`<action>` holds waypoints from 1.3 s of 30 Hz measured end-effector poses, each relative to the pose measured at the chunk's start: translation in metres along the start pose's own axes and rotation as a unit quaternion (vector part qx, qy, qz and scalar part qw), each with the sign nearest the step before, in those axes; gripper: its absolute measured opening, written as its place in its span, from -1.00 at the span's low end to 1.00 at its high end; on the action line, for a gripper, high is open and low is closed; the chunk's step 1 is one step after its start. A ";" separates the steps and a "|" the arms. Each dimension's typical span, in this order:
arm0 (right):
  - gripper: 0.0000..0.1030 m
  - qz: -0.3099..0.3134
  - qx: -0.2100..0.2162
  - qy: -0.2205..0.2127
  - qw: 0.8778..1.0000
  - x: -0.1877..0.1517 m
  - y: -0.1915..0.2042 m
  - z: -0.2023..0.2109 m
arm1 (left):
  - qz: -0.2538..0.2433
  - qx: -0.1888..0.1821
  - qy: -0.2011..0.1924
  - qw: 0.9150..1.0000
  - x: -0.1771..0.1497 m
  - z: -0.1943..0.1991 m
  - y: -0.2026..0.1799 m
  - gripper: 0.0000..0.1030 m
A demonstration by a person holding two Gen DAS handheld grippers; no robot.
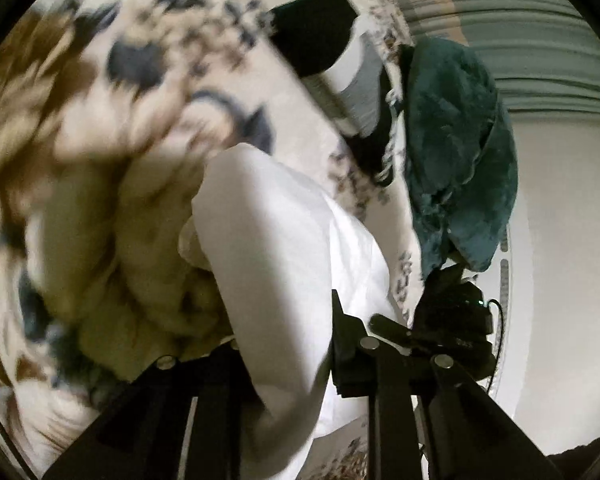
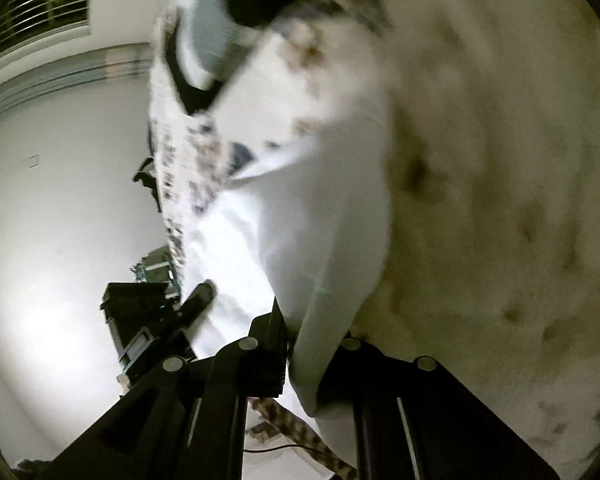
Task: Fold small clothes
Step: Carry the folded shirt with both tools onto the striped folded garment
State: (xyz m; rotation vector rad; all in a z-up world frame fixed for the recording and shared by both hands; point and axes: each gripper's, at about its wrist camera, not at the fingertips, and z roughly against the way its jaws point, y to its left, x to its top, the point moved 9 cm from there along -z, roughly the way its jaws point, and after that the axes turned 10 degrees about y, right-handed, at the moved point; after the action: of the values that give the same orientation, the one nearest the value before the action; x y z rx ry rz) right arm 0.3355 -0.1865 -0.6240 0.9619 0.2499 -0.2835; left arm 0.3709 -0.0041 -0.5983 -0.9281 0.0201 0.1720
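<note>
Off to the left of the left wrist view, a cream fleecy garment (image 1: 132, 240) lies bunched on the floral bedspread (image 1: 148, 40), probably waiting its turn. Next comes the task's thing, a white cloth (image 1: 276, 240), which rises out of the left gripper (image 1: 284, 340); its jaws are pinched on an edge of the fabric, so the piece hangs off the bed instead of lying on it. Further right, a teal plush garment (image 1: 456, 152) sits at the bed's edge, beside a folded black, white and grey item (image 1: 340, 60), likely set aside so they stay out of the working area.

In the right wrist view, the other hand-held gripper shows as a dark body low at the left, near a bright white wall (image 2: 60, 220). Moving right, the same white cloth passes between the jaws of the right gripper (image 2: 304, 360), which are squeezed close on it. With both grippers clamped on one edge, the cloth appears held taut between two points, which I judge suits carrying that edge over to make a fold. At far right, the cream fleecy fabric fills the view, blurred.
</note>
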 end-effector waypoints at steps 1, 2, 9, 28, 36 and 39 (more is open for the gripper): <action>-0.80 0.008 -0.001 -0.010 1.000 0.005 0.015 0.010 | -0.003 -0.003 0.000 1.000 0.006 0.002 -0.007 -0.68; -0.80 0.015 0.000 -0.015 1.000 0.008 0.025 0.017 | -0.009 -0.002 -0.003 1.000 0.015 0.006 -0.016 -0.68; -0.81 0.060 0.007 -0.077 0.995 0.071 0.101 0.089 | -0.068 -0.018 -0.023 0.997 0.110 0.025 -0.100 -0.68; -0.42 0.011 -0.105 -0.156 0.982 0.302 0.078 0.110 | -0.109 0.093 0.037 0.989 0.315 -0.065 -0.081 -0.52; 1.00 0.021 -0.370 -0.224 0.901 0.264 0.068 0.138 | -0.154 0.301 -0.051 0.940 0.300 -0.028 -0.085 0.99; 1.00 0.037 -0.438 -0.226 0.869 0.233 0.073 0.131 | -0.153 0.341 -0.069 0.925 0.285 -0.018 -0.081 0.99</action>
State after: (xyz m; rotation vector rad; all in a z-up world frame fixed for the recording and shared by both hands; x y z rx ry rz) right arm 0.5895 -0.2850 -0.5740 -0.0143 -0.1011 -0.2766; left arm 0.6656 -0.0266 -0.5710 -0.2111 -0.1855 -0.0649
